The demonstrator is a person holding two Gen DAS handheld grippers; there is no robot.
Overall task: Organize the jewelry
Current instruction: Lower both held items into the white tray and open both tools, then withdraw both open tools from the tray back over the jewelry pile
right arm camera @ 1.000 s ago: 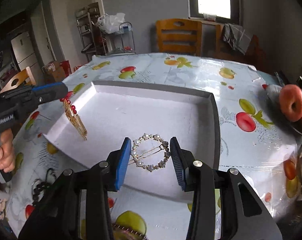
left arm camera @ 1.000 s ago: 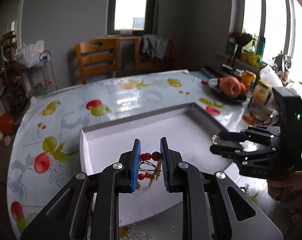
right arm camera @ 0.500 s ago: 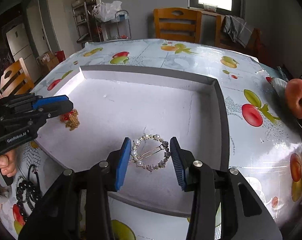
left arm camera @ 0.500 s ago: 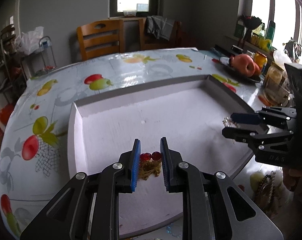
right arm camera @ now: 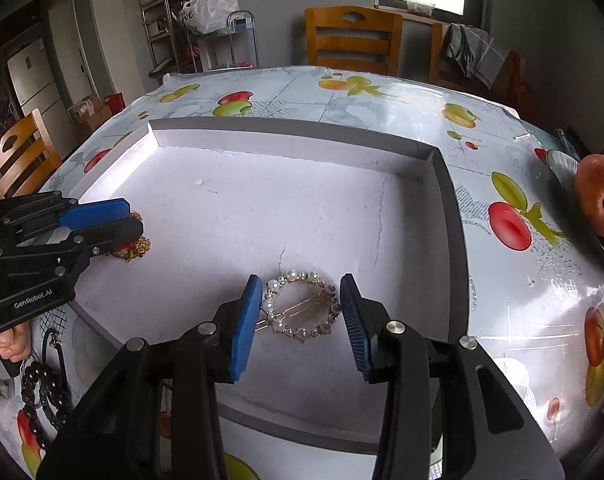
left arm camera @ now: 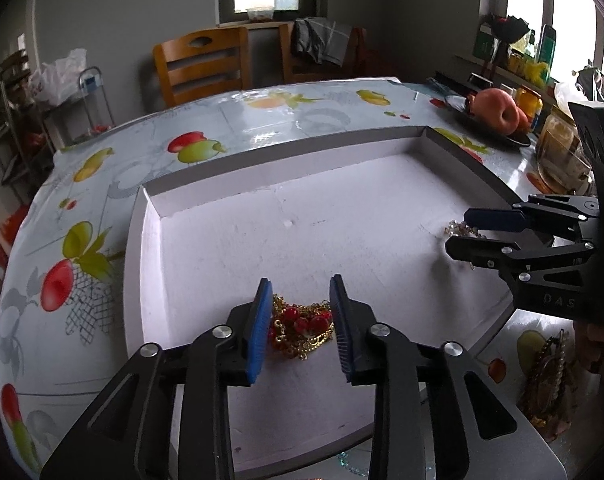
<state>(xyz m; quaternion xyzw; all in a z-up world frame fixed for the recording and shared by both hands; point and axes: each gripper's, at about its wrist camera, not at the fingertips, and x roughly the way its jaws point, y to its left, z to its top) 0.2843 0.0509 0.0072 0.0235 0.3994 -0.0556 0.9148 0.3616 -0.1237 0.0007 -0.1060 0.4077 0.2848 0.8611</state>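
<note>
A white shallow tray [left arm camera: 286, 236] [right arm camera: 302, 208] lies on the fruit-print table. A gold chain piece with red beads [left arm camera: 302, 330] lies heaped on the tray floor between the jaws of my left gripper [left arm camera: 301, 330], which is open and not touching it. It shows partly behind that gripper in the right wrist view [right arm camera: 136, 246]. A round pearl hair clip [right arm camera: 300, 308] lies flat on the tray between the jaws of my right gripper [right arm camera: 300, 324], which is open. In the left wrist view the clip [left arm camera: 460, 230] peeks out past the right gripper [left arm camera: 466, 236].
Black bead jewelry [right arm camera: 42, 384] lies on the table left of the tray, and more jewelry [left arm camera: 550, 376] lies right of it. A plate with apples [left arm camera: 496, 118] and jars [left arm camera: 558, 148] stand at the right edge. Wooden chairs [right arm camera: 352, 38] stand behind the table.
Both grippers have lowered into the tray and opened. The gold and red chain now lies heaped on the tray floor and the pearl clip lies flat, both let go.
</note>
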